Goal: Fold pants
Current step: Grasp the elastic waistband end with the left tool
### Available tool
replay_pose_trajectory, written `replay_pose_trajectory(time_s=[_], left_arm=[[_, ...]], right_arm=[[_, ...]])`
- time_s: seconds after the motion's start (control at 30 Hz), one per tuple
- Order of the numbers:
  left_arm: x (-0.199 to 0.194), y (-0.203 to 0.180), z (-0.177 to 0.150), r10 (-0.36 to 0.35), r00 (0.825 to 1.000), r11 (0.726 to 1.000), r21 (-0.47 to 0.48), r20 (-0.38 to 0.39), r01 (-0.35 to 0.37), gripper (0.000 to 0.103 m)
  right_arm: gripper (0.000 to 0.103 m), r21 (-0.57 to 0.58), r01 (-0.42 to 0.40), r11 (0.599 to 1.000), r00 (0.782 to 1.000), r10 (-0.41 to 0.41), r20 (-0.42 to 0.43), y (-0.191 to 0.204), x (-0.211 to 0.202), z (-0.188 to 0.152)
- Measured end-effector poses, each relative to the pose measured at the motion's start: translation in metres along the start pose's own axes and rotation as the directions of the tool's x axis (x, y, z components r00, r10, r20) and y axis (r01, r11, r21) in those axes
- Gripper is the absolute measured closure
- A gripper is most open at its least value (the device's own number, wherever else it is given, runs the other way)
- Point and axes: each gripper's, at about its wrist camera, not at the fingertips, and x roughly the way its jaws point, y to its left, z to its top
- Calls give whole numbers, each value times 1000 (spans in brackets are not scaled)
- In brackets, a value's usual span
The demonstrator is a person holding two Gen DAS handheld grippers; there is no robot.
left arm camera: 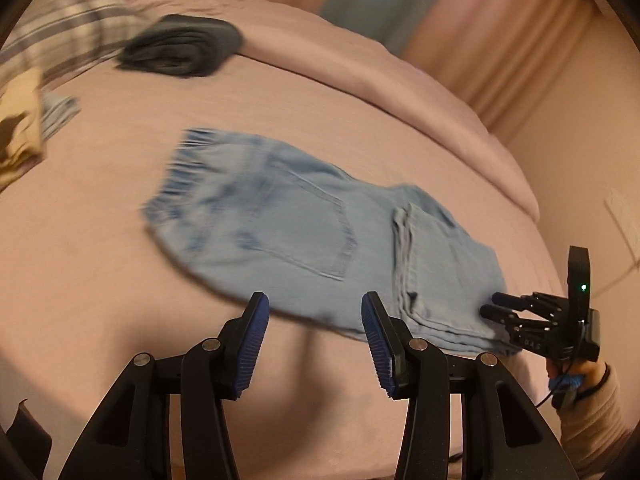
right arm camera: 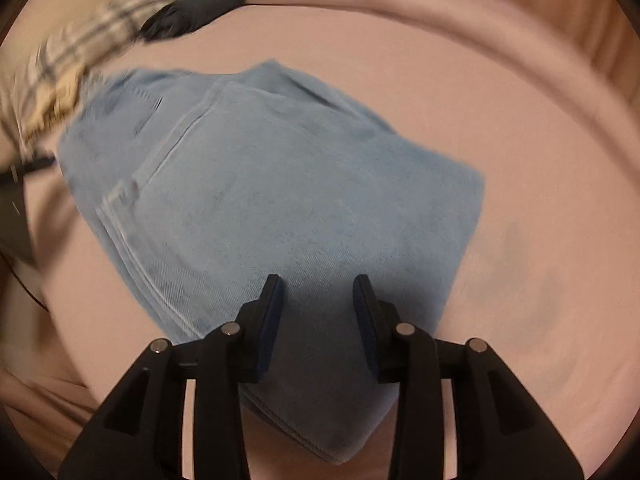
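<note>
Light blue jeans (left arm camera: 296, 232) lie folded on the pink bed, waistband to the far left, folded leg layers stacked at the right end. My left gripper (left arm camera: 316, 320) is open and empty, just in front of the jeans' near edge. My right gripper (left arm camera: 494, 307) shows in the left wrist view at the jeans' right end, its fingers open and right at the fold. In the right wrist view the jeans (right arm camera: 256, 200) fill the middle, and my right gripper (right arm camera: 318, 296) hovers open over their near corner.
A dark folded garment (left arm camera: 184, 46) lies at the back of the bed, beside a plaid cloth (left arm camera: 68, 28). A tan patterned cloth (left arm camera: 18, 128) lies at the left. The rolled pink duvet (left arm camera: 400, 92) runs along the far side.
</note>
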Motion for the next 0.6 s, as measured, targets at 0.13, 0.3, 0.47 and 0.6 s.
replay_pose_trajectory(time_s=[0.13,0.3,0.47,0.6], left_arm=[[-9,24,-5,-5,999,992,-122,32,8,41],[3,48,-6,-24,999,966,-257,30,31,41],[24,62,2,-64,998,930,-361,12,65,41],[35,62,7,-59,998,929,-366,2,56,40]], right_arm=[[65,-64,-74,995,994,79,76,37,-13,38],[65,-56,-197,979,975,202,89,79,10,73],[65,0,-282,960,955,280,92,107,17,76],[65,-10,-283,959,956,283,76,103,13,67]])
